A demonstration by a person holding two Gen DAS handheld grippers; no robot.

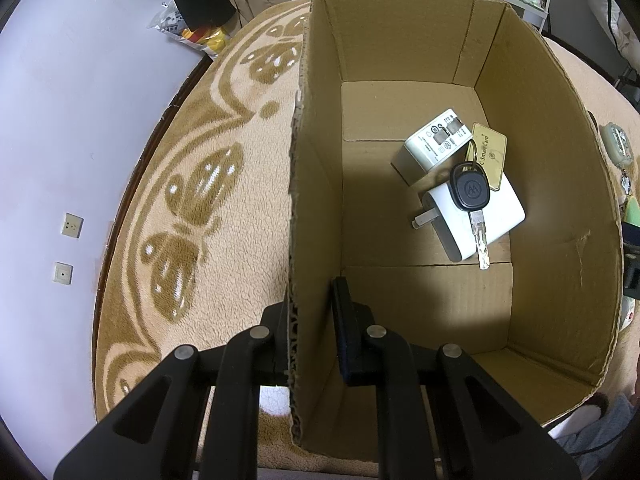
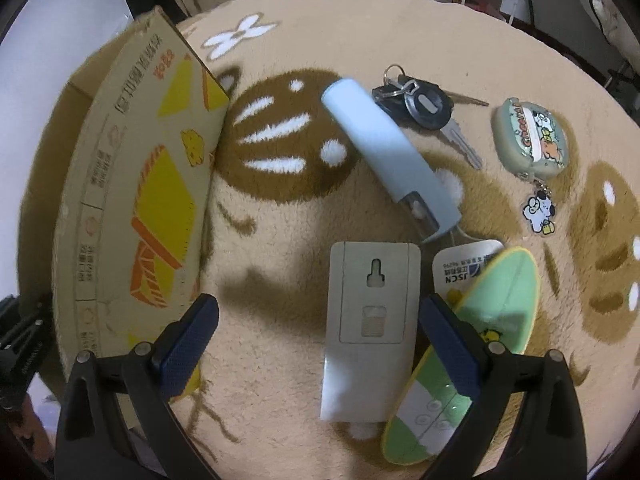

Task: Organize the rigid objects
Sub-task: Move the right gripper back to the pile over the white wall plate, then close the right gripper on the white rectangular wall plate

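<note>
Cardboard fills your left view: the box (image 1: 400, 60) sits on the beige fleece cover (image 1: 240, 240), and your left gripper (image 1: 312, 320) pinches its near wall, one finger outside, one inside. On the box floor, right of centre, lie two white chargers (image 1: 436, 144), a gold card (image 1: 490, 152) and a black key (image 1: 472, 196) resting across the nearer charger.

In your right view, your right gripper (image 2: 316, 320) is spread wide over the cover, holding nothing. A grey panel (image 2: 372, 320) lies between its fingers. The right finger (image 2: 452, 344) overlaps a green remote (image 2: 500, 300), which covers part of a white card (image 2: 460, 264). Above these lie a pale blue tube (image 2: 384, 140), a key bunch (image 2: 424, 104) touching it, and a cartoon case (image 2: 532, 136) at upper right. The box side stands at the left.
</note>
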